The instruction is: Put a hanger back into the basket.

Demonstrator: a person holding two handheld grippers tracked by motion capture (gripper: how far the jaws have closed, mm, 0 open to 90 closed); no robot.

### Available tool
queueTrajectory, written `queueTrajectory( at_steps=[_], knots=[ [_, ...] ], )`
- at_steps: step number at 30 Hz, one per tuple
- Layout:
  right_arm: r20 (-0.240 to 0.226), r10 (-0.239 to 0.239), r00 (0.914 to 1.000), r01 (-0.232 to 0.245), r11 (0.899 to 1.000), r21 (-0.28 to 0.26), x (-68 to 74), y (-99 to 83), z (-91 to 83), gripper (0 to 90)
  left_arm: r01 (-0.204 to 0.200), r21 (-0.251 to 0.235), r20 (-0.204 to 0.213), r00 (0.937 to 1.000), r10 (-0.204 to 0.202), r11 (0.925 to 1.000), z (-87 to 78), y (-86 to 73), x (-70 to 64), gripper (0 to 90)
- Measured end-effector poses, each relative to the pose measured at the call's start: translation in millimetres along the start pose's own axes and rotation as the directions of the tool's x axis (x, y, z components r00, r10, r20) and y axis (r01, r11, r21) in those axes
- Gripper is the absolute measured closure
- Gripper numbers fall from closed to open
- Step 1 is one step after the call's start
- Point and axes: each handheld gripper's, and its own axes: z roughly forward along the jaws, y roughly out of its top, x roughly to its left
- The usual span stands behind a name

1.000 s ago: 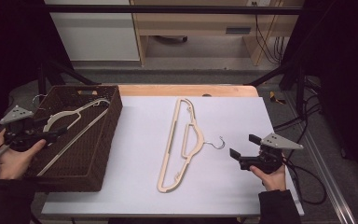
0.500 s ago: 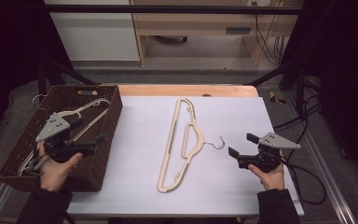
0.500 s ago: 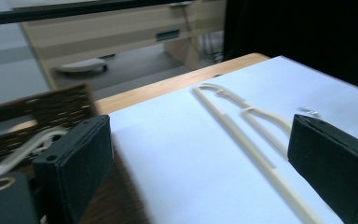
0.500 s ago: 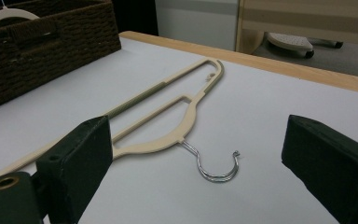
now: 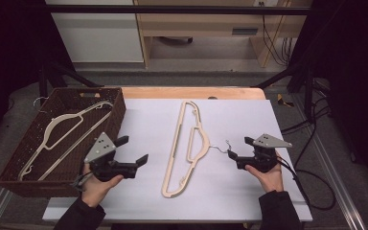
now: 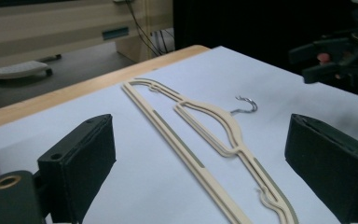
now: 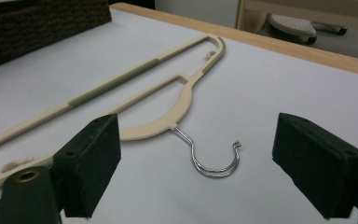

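Observation:
A cream plastic hanger [image 5: 178,143] lies flat on the white table [image 5: 249,120], its metal hook [image 5: 223,146] pointing right. My left gripper [image 5: 132,150] hovers open just left of the hanger, past the basket's right wall. In the left gripper view the hanger [image 6: 205,126] runs between the wide-apart pads. My right gripper [image 5: 238,147] is open right beside the hook. In the right gripper view the hook [image 7: 214,165] lies between the pads, untouched. A second cream hanger [image 5: 62,129] rests inside the brown wicker basket [image 5: 120,108].
The basket takes up the table's left side, its wall close to my left hand. A wooden strip [image 5: 191,92] edges the far side of the table. Cables [image 5: 311,187] trail off the right edge. My right gripper [image 6: 340,60] appears far off in the left gripper view.
My left gripper has swung right, from the basket's left side across it to the table beside the loose hanger. The right gripper has stayed put.

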Motion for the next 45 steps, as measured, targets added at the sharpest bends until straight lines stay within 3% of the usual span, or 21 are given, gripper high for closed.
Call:
queueTrajectory(
  at_steps=[5,12,13,18,19,25,27,34,40,41,44,45],
  knots=[
    [0.002,0.000,1.0000,0.000,1.000,0.022,-2.7,-2.8,16.1,23.8,0.000,0.040,0.033,0.9995,-0.001,0.9992,17.5,-14.2,-8.9,8.4],
    [-0.021,-0.011,0.9997,0.013,0.994,0.107,-4.8,-5.2,50.3,32.9,0.008,0.097,0.042,0.9991,-0.012,0.9952,31.5,-31.2,-9.5,8.0],
    [-0.020,0.003,0.9998,-0.001,0.992,0.126,-5.1,-5.8,55.9,35.6,0.010,0.104,0.041,0.9991,-0.015,0.9946,32.7,-32.4,-8.9,8.1],
    [-0.019,-0.026,0.9995,0.029,0.982,0.185,-7.9,-9.7,75.5,46.6,0.007,0.116,0.041,0.9991,-0.012,0.9932,35.3,-34.9,-8.9,8.2],
    [-0.026,-0.033,0.9991,0.038,0.975,0.218,-7.1,-12.8,81.6,52.3,0.003,0.119,0.044,0.9990,-0.008,0.9929,35.9,-35.2,-9.6,8.3],
    [-0.037,-0.056,0.9977,0.064,0.961,0.268,-9.0,-17.9,86.1,68.6,0.000,0.129,0.049,0.9988,-0.007,0.9916,38.2,-37.0,-10.5,8.6],
    [-0.041,-0.038,0.9985,0.048,0.959,0.280,-8.9,-19.6,87.2,72.8,-0.002,0.133,0.051,0.9987,-0.005,0.9911,39.2,-37.8,-10.8,8.6],
    [-0.073,-0.044,0.9963,0.063,0.956,0.287,-12.5,-21.5,88.7,85.0,-0.001,0.132,0.052,0.9986,-0.006,0.9912,39.7,-38.0,-10.4,9.1],
    [-0.081,-0.049,0.9955,0.070,0.956,0.286,-13.2,-21.2,88.5,88.0,-0.006,0.137,0.050,0.9988,-0.001,0.9906,40.0,-38.3,-10.3,9.1],
    [-0.086,-0.072,0.9937,0.094,0.956,0.279,-14.1,-21.2,88.3,88.4,-0.003,0.137,0.047,0.9989,-0.003,0.9905,40.1,-38.5,-10.0,9.1],
    [-0.093,-0.052,0.9943,0.077,0.957,0.281,-13.1,-19.5,86.1,89.1,-0.003,0.138,0.046,0.9989,-0.004,0.9905,40.2,-38.8,-9.7,9.1],
    [-0.117,-0.054,0.9917,0.084,0.958,0.273,-13.7,-18.1,84.1,89.2,-0.004,0.139,0.045,0.9990,-0.002,0.9903,40.1,-38.9,-9.5,9.1]
  ],
)
